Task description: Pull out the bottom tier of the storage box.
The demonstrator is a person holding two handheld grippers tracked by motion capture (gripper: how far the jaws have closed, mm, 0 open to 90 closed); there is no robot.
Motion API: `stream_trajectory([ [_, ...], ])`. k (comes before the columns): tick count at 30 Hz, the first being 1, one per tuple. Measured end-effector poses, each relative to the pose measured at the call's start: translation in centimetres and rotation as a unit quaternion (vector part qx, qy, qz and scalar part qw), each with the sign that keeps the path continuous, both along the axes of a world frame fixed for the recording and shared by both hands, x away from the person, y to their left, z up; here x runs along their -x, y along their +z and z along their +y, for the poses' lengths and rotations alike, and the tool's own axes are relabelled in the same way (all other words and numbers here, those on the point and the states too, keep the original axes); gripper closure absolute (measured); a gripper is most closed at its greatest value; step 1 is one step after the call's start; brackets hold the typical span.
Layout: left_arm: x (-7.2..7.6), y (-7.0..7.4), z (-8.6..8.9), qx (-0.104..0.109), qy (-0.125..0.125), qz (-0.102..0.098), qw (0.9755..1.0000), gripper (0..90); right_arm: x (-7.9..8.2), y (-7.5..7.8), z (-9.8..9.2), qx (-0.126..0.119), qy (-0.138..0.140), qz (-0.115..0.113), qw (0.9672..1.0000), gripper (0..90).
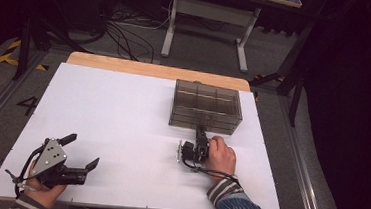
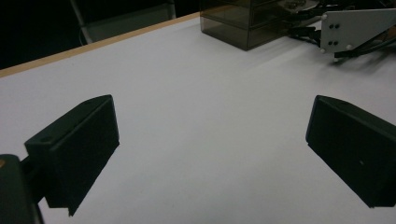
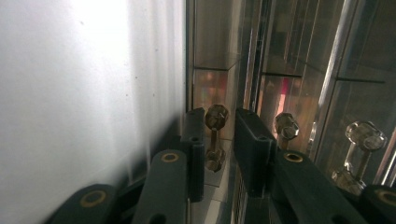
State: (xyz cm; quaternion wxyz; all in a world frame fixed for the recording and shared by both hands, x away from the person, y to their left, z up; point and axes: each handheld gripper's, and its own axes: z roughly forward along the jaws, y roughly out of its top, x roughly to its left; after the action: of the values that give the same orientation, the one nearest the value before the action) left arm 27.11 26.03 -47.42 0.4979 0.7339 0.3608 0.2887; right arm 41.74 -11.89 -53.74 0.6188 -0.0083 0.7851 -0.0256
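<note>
The left gripper (image 1: 80,150) rests low at the near left corner of the white surface (image 1: 116,129), its jaws spread wide with nothing between them; in the left gripper view there is only bare white between the two black jaws. It seems to wait, so this side has no part in the work for now.

Further in, the right gripper (image 1: 201,131) lies almost flat, turned on its side, and points at the front of the smoky transparent drawer box (image 1: 206,106). In the right gripper view its jaws stand one on each side of a small drawer knob (image 3: 215,135), nearly closed around it (if the pads already press on the knob I cannot tell, a thin gap is perhaps there on the right side). The drawers look closed and flush with the front. So I judge the reach is done, the grasp is being finished, and the pulling out of the drawer is left.

For room: between the box and the near edge the surface is free, so a drawer can slide toward the person. Two other knobs (image 3: 286,126) sit just beside the grasped one. The box stands near the far wooden edge (image 1: 156,70) and not far from the right edge.
</note>
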Motion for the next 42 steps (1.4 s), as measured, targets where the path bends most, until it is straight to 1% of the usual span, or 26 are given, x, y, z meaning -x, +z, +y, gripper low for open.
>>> stream_trajectory([
  [3, 0.0, 0.0, 0.0, 0.001, 0.000, 0.000, 1.0000, 3.2, -0.1, 0.0, 0.0, 0.013, 0.007, -0.003, 0.9999, 77.0],
  [8, 0.0, 0.0, 0.0, 0.000, -0.001, 0.000, 1.0000, 3.3, -0.1, -0.2, 0.0, 0.007, 0.002, -0.003, 1.0000, 77.5],
  [9, 0.0, 0.0, 0.0, 0.000, -0.001, 0.000, 1.0000, 3.3, -0.2, -0.1, 0.0, 0.013, 0.006, -0.003, 0.9999, 78.4],
  [14, 0.0, 0.0, 0.0, 0.001, 0.000, 0.001, 1.0000, 3.2, -0.2, -0.2, 0.0, 0.011, 0.003, -0.003, 0.9999, 78.7],
  [22, -0.1, 0.0, 0.0, 0.000, -0.001, 0.001, 1.0000, 3.2, -0.2, -0.1, 0.1, 0.013, 0.003, -0.002, 0.9999, 79.3],
  [23, -0.1, 0.0, 0.0, 0.000, 0.000, 0.002, 1.0000, 3.2, -0.2, 0.0, 0.1, 0.013, 0.000, 0.001, 0.9999, 79.3],
  [24, -0.1, 0.0, 0.0, 0.000, 0.000, 0.002, 1.0000, 3.2, -0.2, -0.1, 0.1, 0.009, -0.001, 0.002, 1.0000, 79.3],
  [27, -0.1, 0.0, 0.0, 0.001, 0.000, 0.002, 1.0000, 3.2, -0.1, 0.1, 0.1, 0.010, 0.001, 0.003, 0.9999, 79.5],
  [29, -0.1, 0.0, -0.1, 0.003, 0.000, 0.003, 1.0000, 3.2, 0.0, 0.1, 0.1, 0.005, -0.003, 0.006, 1.0000, 79.6],
  [30, -0.1, 0.0, 0.0, 0.003, 0.000, 0.003, 1.0000, 3.3, 0.0, 0.3, 0.1, 0.006, -0.002, 0.007, 1.0000, 79.6],
  [31, -0.1, 0.0, 0.0, 0.003, 0.000, 0.003, 1.0000, 3.2, 0.1, 0.3, 0.0, 0.002, -0.007, 0.009, 0.9999, 79.6],
  [33, -0.1, 0.0, 0.0, 0.004, 0.000, 0.002, 1.0000, 3.2, 0.3, 0.4, 0.0, -0.003, -0.008, 0.010, 0.9999, 79.6],
  [36, -0.1, 0.0, 0.0, 0.002, -0.001, 0.002, 1.0000, 3.2, 0.5, 0.5, 0.0, -0.001, -0.006, 0.012, 0.9999, 79.6],
  [37, -0.1, 0.0, 0.0, 0.003, -0.001, 0.002, 1.0000, 3.2, 0.8, 0.5, -0.1, -0.005, -0.005, 0.015, 0.9999, 79.6],
  [41, -0.1, 0.0, -0.1, 0.003, -0.002, 0.001, 1.0000, 3.2, 1.1, 0.6, -0.1, -0.007, -0.007, 0.018, 0.9998, 79.5],
  [42, -0.1, 0.0, -0.1, 0.003, -0.002, 0.001, 1.0000, 3.2, 1.2, 0.7, -0.1, -0.001, -0.003, 0.018, 0.9998, 79.5],
])
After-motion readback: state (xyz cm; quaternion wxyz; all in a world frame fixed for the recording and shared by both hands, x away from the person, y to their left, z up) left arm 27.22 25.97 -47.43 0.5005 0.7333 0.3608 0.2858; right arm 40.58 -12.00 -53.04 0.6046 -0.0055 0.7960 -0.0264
